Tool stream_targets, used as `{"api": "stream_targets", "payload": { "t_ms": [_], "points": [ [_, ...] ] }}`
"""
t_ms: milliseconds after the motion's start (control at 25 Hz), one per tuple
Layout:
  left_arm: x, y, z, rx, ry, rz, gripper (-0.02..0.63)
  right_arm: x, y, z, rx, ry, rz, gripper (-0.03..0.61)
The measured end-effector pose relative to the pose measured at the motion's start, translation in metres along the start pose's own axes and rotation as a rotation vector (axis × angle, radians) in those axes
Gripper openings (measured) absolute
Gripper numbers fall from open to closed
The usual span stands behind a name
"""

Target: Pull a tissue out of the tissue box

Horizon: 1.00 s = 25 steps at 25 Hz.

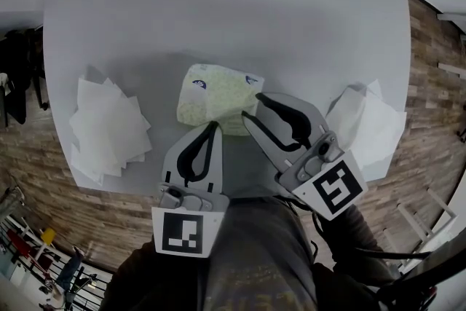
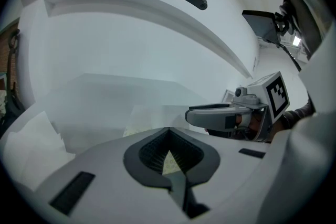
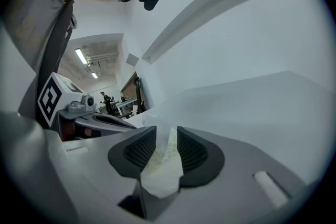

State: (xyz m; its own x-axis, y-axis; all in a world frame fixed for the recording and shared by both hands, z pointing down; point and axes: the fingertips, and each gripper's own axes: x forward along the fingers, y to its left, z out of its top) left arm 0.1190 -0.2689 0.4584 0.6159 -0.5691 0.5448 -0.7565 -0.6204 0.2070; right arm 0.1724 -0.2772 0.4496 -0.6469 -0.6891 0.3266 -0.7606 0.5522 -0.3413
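A soft tissue pack (image 1: 211, 97) with a pale green pattern lies in the middle of the round grey table (image 1: 218, 4). My left gripper (image 1: 214, 127) is shut, its tips meeting at the pack's near edge; in the left gripper view (image 2: 168, 129) the pack's pattern (image 2: 169, 162) shows through the gap behind the tips. My right gripper (image 1: 250, 105) stands open at the pack's near right corner. In the right gripper view (image 3: 167, 131) a white tissue (image 3: 161, 178) sits loosely between the parted pads, with the pack (image 3: 169, 152) behind it.
A heap of loose white tissues (image 1: 109, 129) lies at the table's left edge and another heap (image 1: 368, 124) at its right edge. A wood-pattern floor (image 1: 433, 69) surrounds the table. The person's body (image 1: 255, 258) is close behind the grippers.
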Motion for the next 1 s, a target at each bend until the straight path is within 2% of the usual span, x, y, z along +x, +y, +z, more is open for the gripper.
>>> {"api": "stream_targets", "payload": {
  "t_ms": [80, 240, 280, 320, 360, 440, 680, 880, 1000],
  "points": [
    [0.001, 0.002, -0.003, -0.005, 0.008, 0.002, -0.002, 0.002, 0.001, 0.000, -0.005, 0.004, 0.035, 0.115],
    [0.003, 0.006, -0.004, -0.009, 0.016, 0.001, -0.002, 0.008, 0.005, -0.004, -0.053, 0.036, 0.059, 0.114],
    [0.004, 0.006, -0.005, -0.009, 0.020, 0.000, -0.002, 0.009, 0.005, -0.005, -0.069, 0.045, 0.054, 0.097],
    [0.005, 0.007, -0.006, -0.008, 0.024, -0.002, -0.002, 0.010, 0.005, -0.006, -0.082, 0.050, 0.046, 0.032],
    [0.007, 0.008, -0.007, -0.008, 0.028, -0.004, -0.002, 0.009, 0.005, -0.005, -0.090, 0.051, 0.039, 0.003],
    [0.011, 0.008, -0.008, -0.006, 0.035, -0.008, -0.002, 0.006, 0.008, 0.000, -0.096, 0.042, 0.040, 0.003],
    [0.018, 0.004, -0.004, -0.017, 0.033, -0.019, -0.002, -0.006, 0.032, 0.043, -0.092, -0.014, 0.108, 0.003],
    [-0.002, -0.010, 0.029, -0.007, -0.038, -0.022, -0.002, -0.025, 0.057, 0.089, -0.105, -0.063, 0.122, 0.003],
    [-0.025, -0.021, 0.060, 0.009, -0.111, -0.015, -0.002, -0.041, 0.071, 0.122, -0.135, -0.111, 0.113, 0.003]
  ]
}}
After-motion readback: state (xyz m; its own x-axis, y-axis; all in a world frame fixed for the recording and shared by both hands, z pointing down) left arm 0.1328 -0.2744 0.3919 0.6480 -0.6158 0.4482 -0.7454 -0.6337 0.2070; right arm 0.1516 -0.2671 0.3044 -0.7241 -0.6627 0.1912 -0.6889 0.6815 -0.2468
